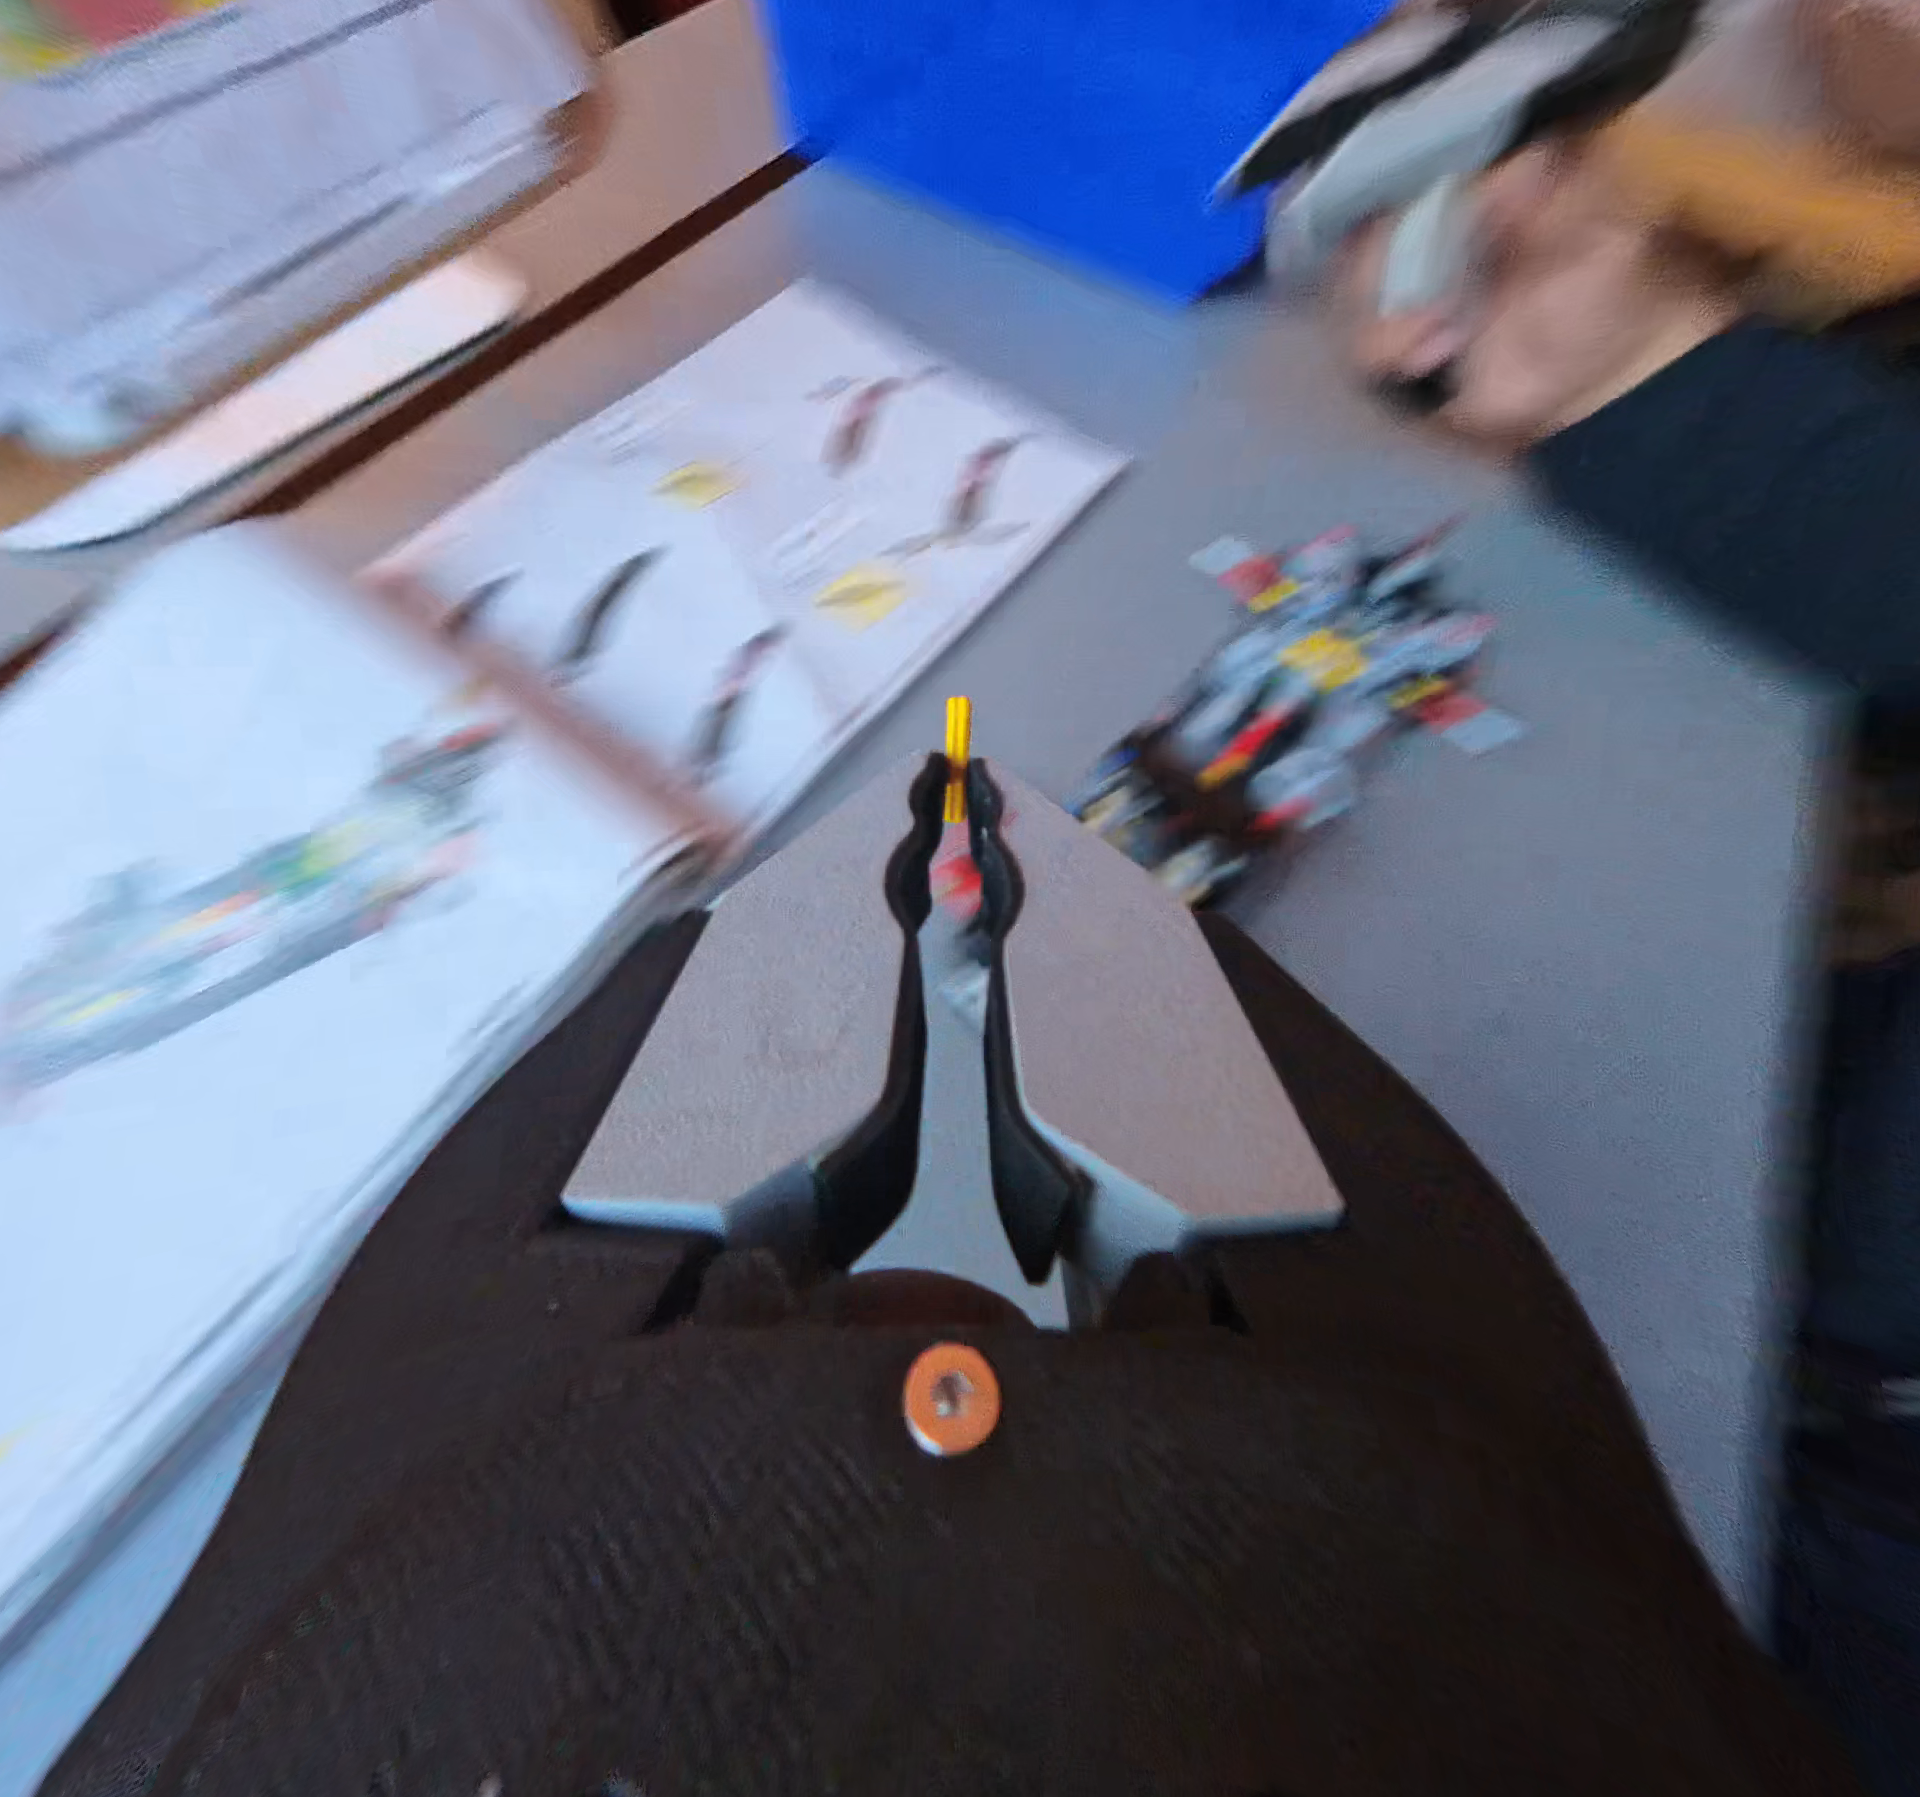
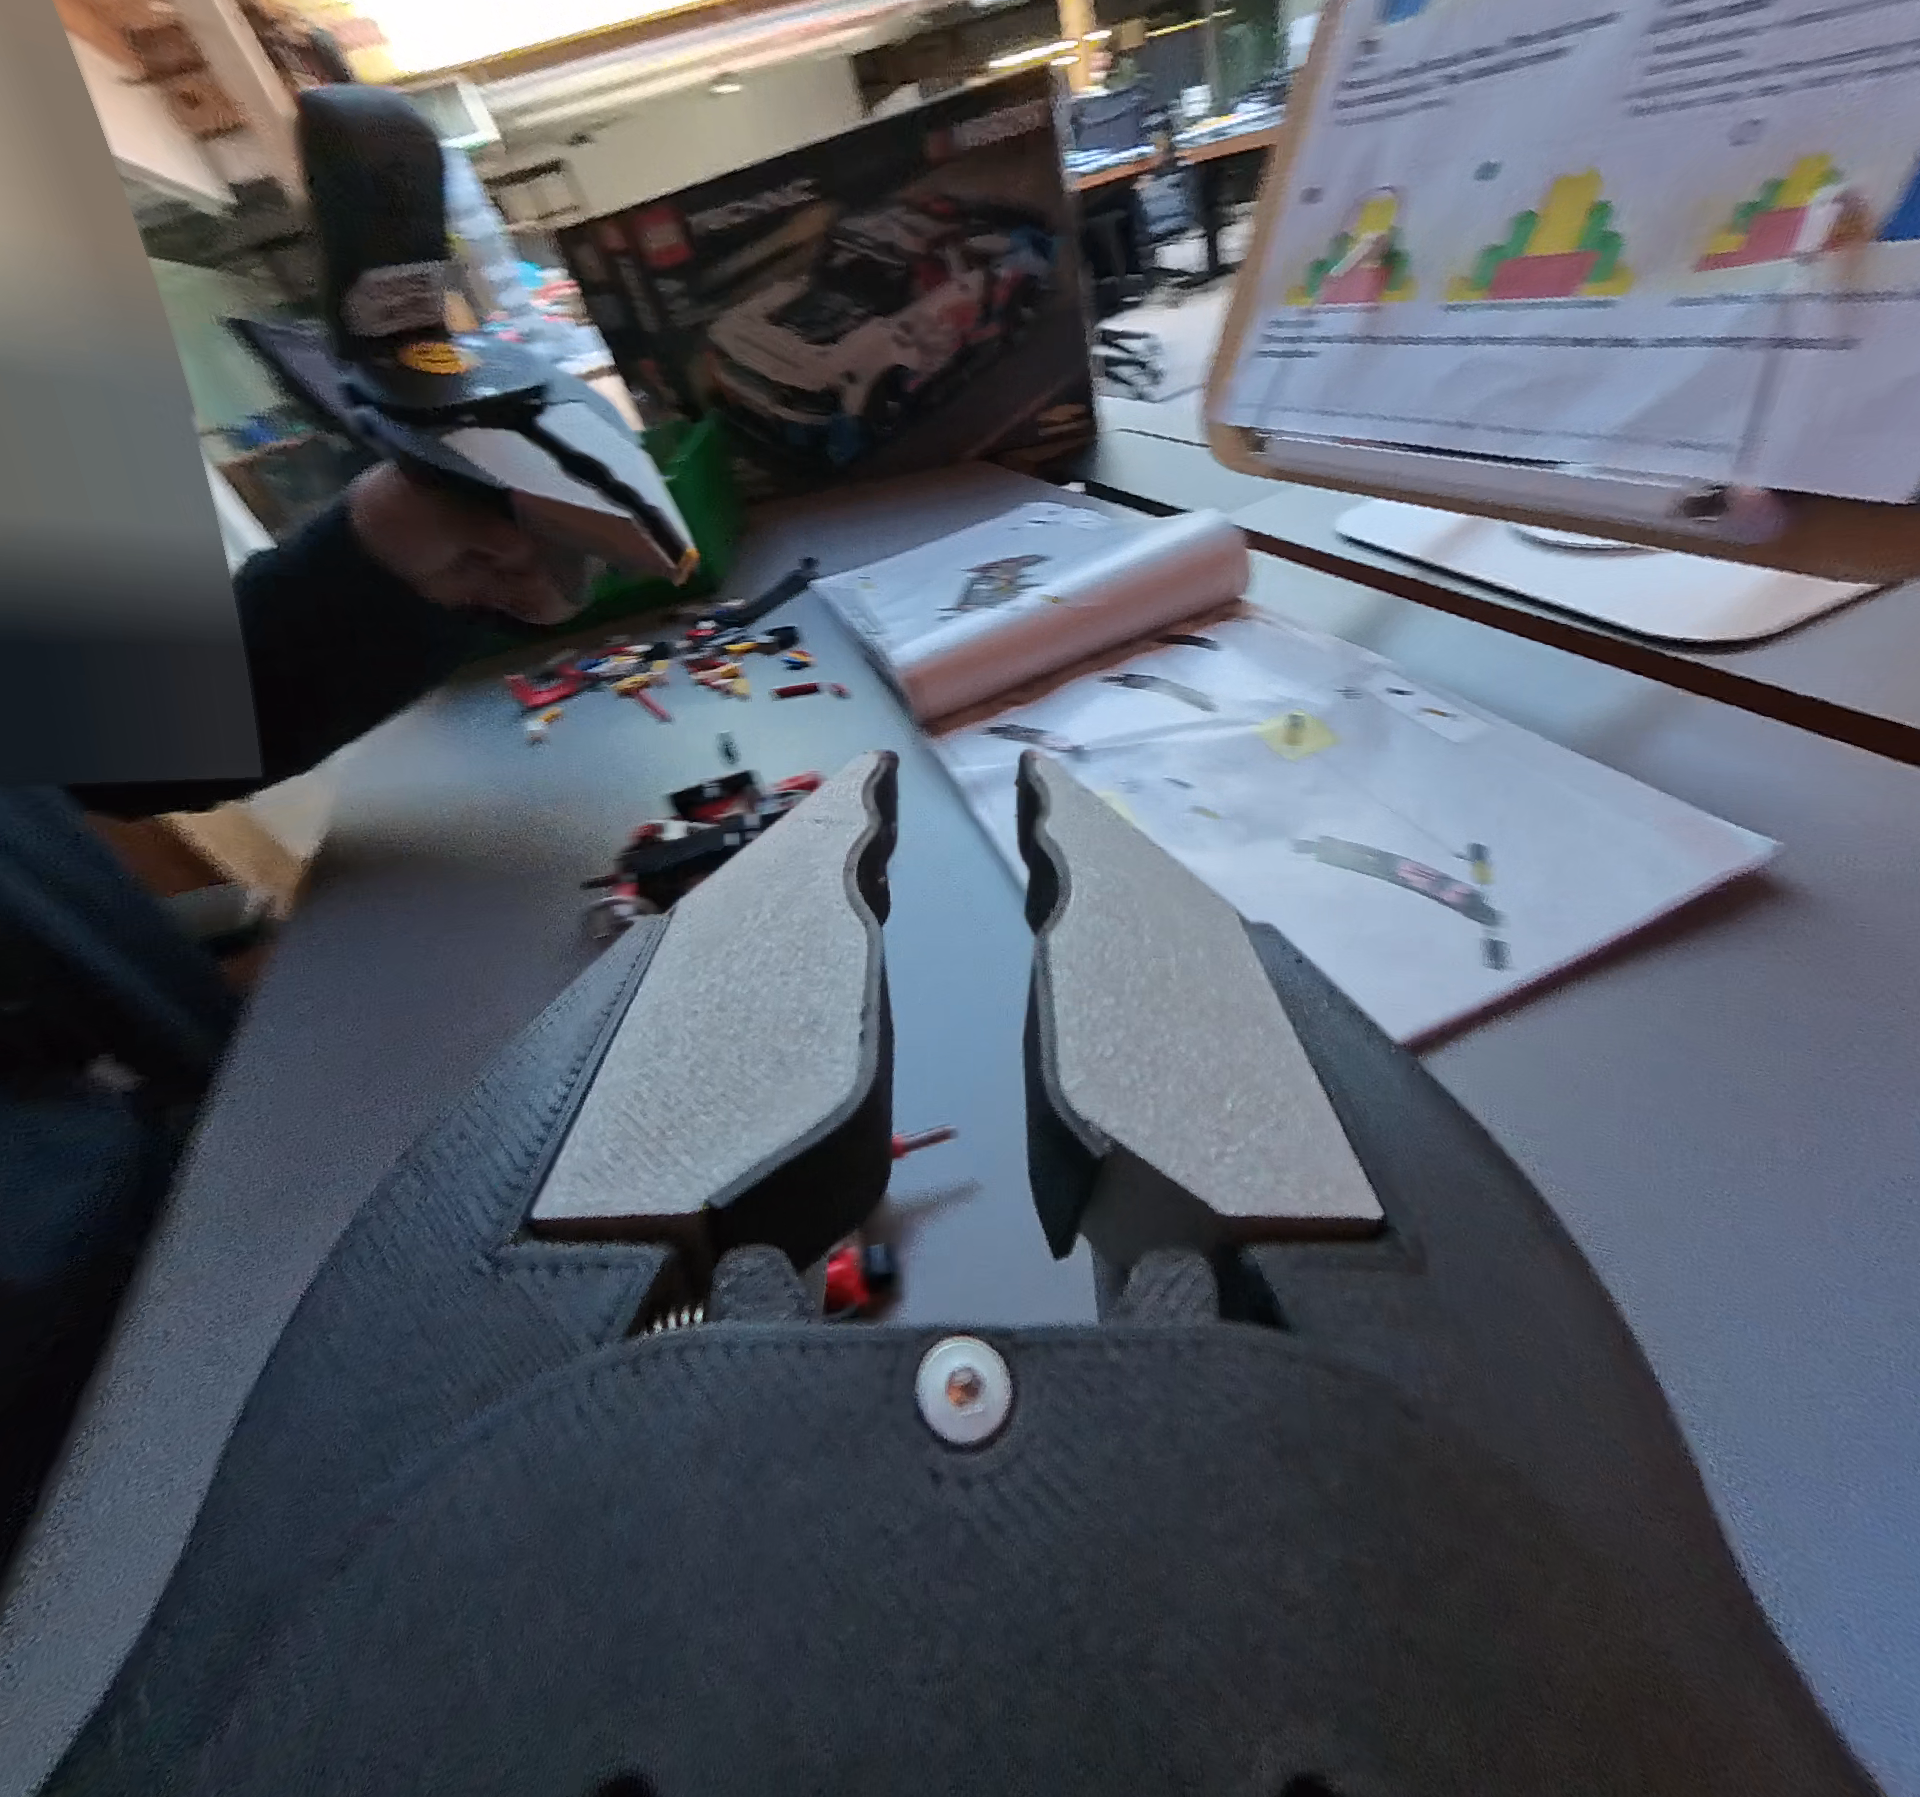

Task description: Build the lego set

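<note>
**Yellow pin held at the fingertips, second claw spread over the table**

Your left gripper (image 1: 957, 791) fills the foreground of its own view, its two fingers drawn together on a short yellow pin (image 1: 957, 745). Only the extreme tips pinch it, probably because so slim a part offers no other purchase. The pin's long axis runs in line with the fingers, toward 12 o'clock in that view, its free end projecting past the tips and its lower part caught between them. At 2 o'clock from the pin lies a heap of small coloured building pieces (image 1: 1299, 698); at 10 o'clock, an open instruction booklet (image 1: 727, 521) lies flat on the grey table (image 1: 1455, 1020), where you can read it. Your right gripper (image 2: 956, 771) hangs above the table with a clear gap between its fingers and nothing in them, beside a dark, partly built model (image 2: 696, 833) at its 9 o'clock.
</note>
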Tool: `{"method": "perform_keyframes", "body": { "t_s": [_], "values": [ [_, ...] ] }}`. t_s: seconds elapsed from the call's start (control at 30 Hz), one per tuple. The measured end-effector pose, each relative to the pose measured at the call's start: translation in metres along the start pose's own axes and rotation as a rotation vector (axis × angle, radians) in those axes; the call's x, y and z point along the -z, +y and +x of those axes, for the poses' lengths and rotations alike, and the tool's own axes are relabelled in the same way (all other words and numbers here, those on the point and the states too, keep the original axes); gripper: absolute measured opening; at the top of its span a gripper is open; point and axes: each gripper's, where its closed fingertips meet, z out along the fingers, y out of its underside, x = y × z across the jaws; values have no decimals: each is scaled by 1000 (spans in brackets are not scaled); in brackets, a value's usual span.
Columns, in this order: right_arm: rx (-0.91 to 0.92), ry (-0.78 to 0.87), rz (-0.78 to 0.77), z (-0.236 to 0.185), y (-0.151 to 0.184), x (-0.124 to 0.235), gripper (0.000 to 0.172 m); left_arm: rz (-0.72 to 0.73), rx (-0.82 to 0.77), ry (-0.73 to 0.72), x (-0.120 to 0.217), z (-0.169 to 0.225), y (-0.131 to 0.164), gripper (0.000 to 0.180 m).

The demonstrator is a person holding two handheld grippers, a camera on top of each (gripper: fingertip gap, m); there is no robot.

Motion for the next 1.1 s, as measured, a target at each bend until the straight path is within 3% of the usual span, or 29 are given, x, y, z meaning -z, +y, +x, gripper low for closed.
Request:
{"method": "perform_keyframes", "body": {
  "t_s": [0.1,0.2,0.3,0.47,0.6,0.73,0.93,1.1],
  "values": [
    [-28,-127,-38,-31,3,6,20,52,137,283,-35,77,-27,0],
    [-71,-273,-64,-65,9,19,14,-18,211,420,-76,127,-25,1],
    [-119,-345,-112,-87,24,34,15,-66,228,463,-103,158,-22,1],
    [-215,-336,-129,-90,47,52,10,-105,285,478,-124,182,-19,1],
    [-317,-402,-107,-97,48,58,12,-123,355,494,-131,193,-18,2],
    [-295,-379,-122,-98,51,64,11,-98,438,536,-134,200,-26,1],
    [-325,-402,-108,-101,55,68,12,-94,434,550,-137,209,-29,1],
    [-312,-427,-138,-107,60,68,1,-94,440,565,-137,211,-31,1]
  ]
}}
